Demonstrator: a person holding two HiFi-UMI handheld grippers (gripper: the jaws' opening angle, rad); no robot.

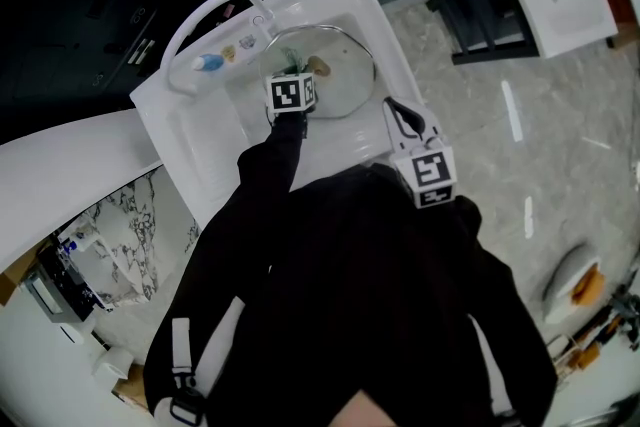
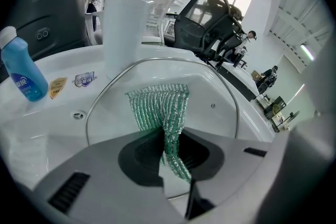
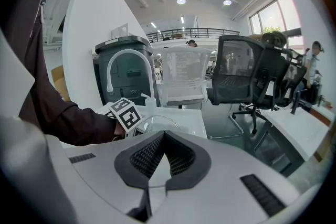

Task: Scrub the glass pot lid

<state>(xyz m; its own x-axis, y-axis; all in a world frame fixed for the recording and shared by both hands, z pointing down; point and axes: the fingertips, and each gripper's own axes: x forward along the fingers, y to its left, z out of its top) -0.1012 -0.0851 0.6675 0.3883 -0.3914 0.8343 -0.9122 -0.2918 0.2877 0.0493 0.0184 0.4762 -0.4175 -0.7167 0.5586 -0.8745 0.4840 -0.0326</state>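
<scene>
I am holding my left gripper [image 1: 289,83] over the lid [image 1: 345,75], which is lying in the basin of the sink [image 1: 190,145] at my twelve o'clock. My left fingers [image 2: 105,176] are pinching a green mesh cloth [image 2: 157,105]. The cloth is bunching between them and fanning out past the tips onto the glass, near the lid's nine o'clock side.

I am keeping my right gripper [image 1: 398,113] at the lid's four o'clock edge, by the sink's right rim. In the right gripper view its fingers [image 3: 142,157] are drawn in to a narrow wedge with the tips nearly meeting. The lid's thin rim is running between them, so I am gripping the lid there.

A blue bottle [image 2: 23,73] is standing on the sink deck at the lid's nine o'clock, well clear of the cloth. The white faucet [image 1: 210,15] is arching over the deck at about ten o'clock, and from the left gripper its base [image 2: 123,34] is rising just behind the lid's far rim. A black chair [image 3: 247,76] is standing beyond the sink, at two o'clock in the right gripper view.
</scene>
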